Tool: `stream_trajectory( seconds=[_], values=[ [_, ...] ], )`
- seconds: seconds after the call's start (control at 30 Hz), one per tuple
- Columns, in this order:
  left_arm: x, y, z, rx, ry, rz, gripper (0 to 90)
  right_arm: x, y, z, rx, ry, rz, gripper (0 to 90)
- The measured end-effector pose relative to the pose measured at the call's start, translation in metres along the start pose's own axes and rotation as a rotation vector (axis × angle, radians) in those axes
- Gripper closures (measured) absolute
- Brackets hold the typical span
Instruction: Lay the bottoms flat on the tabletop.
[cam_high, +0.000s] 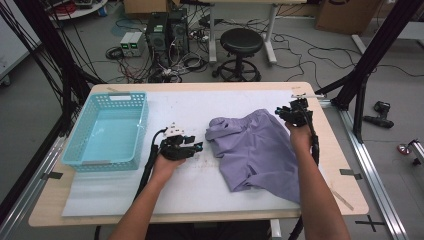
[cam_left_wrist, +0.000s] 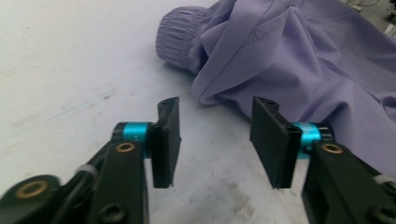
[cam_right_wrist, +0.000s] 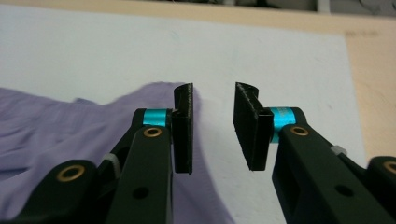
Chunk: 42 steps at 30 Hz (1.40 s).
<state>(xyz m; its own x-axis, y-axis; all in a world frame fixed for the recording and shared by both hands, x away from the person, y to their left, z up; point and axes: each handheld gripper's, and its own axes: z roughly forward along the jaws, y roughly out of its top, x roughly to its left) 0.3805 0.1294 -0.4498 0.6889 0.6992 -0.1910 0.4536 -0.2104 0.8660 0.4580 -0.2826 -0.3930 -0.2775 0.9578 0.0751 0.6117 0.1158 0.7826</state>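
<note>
Purple shorts (cam_high: 255, 150) are lying crumpled on the white mat (cam_high: 200, 180) that covers the bench (cam_high: 345, 195), sitting between the two tongs. Gathered waistband end (cam_left_wrist: 180, 39) is bunched up and points toward the left tongs (cam_high: 192, 146), which hover low over the mat just beside that edge of the cloth. Jaws on those are spread with nothing between them, only bare mat showing through the gap, and the fabric starts just past the tips in the left gripper view. Right tongs (cam_high: 291, 111) are up at the far corner of the shorts, also spread, no cloth pinched. In the right gripper view the purple edge (cam_right_wrist: 159, 93) lies under and behind one jaw, with plain mat in the gap. Further out from the left tongs, on the side away from the shorts, there's a turquoise plastic basket (cam_high: 107, 131) on the bench.
</note>
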Motion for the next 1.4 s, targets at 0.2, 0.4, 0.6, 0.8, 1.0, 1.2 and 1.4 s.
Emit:
stream_trajectory(
  seconds=[0.2,0.4,0.6,0.8,1.0,1.2,1.4],
  values=[
    [-0.006,0.020,0.027,0.036,0.031,0.038,38.3,0.018,-0.038,-0.016,0.007,0.156,-0.061,61.6],
    [-0.011,0.023,0.044,0.059,-0.014,0.115,71.1,0.030,-0.073,-0.025,0.041,0.214,-0.089,55.8],
    [-0.014,0.023,0.045,0.052,-0.040,0.116,86.4,0.042,-0.078,-0.032,0.027,0.288,-0.140,55.3],
    [0.000,0.029,0.030,-0.017,0.011,0.049,86.5,0.081,-0.081,-0.021,0.042,0.409,-0.222,47.7],
    [0.017,0.034,0.014,-0.044,0.097,-0.005,86.8,0.125,-0.087,0.002,0.148,0.377,-0.442,71.4],
    [0.025,0.035,0.010,-0.109,0.105,-0.061,86.5,0.115,-0.074,-0.009,0.067,0.401,-0.378,88.2],
    [0.016,0.030,0.025,-0.074,0.083,-0.066,58.6,0.068,-0.065,-0.021,-0.012,0.217,-0.218,88.0]
  ],
)
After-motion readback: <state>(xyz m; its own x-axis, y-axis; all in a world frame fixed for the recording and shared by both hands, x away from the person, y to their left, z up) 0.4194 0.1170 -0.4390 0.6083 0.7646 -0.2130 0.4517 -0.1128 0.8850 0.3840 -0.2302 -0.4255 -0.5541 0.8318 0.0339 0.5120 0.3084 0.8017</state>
